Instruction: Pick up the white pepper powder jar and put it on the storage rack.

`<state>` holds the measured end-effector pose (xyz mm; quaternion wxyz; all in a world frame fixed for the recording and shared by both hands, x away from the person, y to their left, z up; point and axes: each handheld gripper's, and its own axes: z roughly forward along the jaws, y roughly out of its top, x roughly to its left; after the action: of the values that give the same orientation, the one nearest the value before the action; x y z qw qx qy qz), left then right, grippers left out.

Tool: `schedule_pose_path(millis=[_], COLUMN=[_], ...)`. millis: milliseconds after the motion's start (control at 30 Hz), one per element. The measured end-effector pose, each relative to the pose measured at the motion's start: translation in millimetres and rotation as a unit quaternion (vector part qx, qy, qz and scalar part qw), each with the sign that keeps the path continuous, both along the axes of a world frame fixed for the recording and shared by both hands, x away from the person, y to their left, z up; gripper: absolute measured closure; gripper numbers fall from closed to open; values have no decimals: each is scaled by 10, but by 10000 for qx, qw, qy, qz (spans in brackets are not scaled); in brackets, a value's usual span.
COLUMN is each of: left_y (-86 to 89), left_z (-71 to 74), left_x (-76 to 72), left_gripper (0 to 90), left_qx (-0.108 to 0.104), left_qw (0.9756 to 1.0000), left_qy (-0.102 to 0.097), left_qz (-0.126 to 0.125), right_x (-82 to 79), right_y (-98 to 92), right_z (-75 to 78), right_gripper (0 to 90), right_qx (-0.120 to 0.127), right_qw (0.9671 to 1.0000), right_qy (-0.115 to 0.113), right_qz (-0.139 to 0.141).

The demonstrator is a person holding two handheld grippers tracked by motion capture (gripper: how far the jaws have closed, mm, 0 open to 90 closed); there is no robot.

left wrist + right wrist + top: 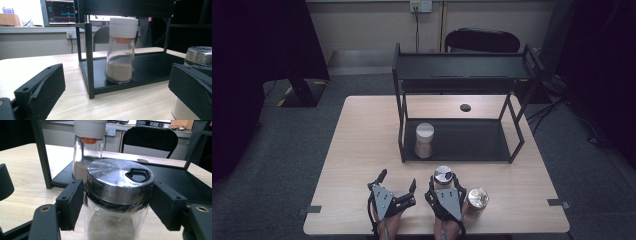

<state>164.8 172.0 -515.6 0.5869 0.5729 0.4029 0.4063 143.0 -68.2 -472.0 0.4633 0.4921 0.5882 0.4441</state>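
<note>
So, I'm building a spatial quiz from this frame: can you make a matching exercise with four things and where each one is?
Things:
1. white-capped jar
2. steel-lidded jar
3. second steel-lidded jar
4. left tool

Places or states:
A. between the right tool's jaws
B. open, holding nothing
C. on the rack's bottom shelf, left end
D. on the table, just right of the right tool

Pairs: 1-C, 2-A, 3-D, 4-B
</note>
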Motion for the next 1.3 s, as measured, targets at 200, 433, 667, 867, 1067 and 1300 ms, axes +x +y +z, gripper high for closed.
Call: schedule_pose_path(millis=[200,433,667,867,1067,1300], left_y=[-1,0,0,0,0,0], left_z=[0,1,1,2,2,2], left_x=[0,0,0,0,0,0], left_gripper=[2,2,2,2,2,2], left_qx=[-1,2,4,5,5,3], left_qw=[10000,10000,10000,10000,10000,10000], left_qy=[2,3,2,4,4,5], left_qz=[3,1,1,2,2,2], right_x=[-2,-3,-6,-12,-12,-11], right_y=[-18,-48,-64,-53,-47,-49], right_z=[-10,-19,-35,-67,-76,-67], right_gripper=[299,299,300,301,301,302], right_qx=[55,137,247,291,337,338], right_qw=[10000,9999,9996,9995,9993,9993], right_qy=[-21,-38,-73,-133,-154,-144], right_qz=[20,61,64,37,13,18])
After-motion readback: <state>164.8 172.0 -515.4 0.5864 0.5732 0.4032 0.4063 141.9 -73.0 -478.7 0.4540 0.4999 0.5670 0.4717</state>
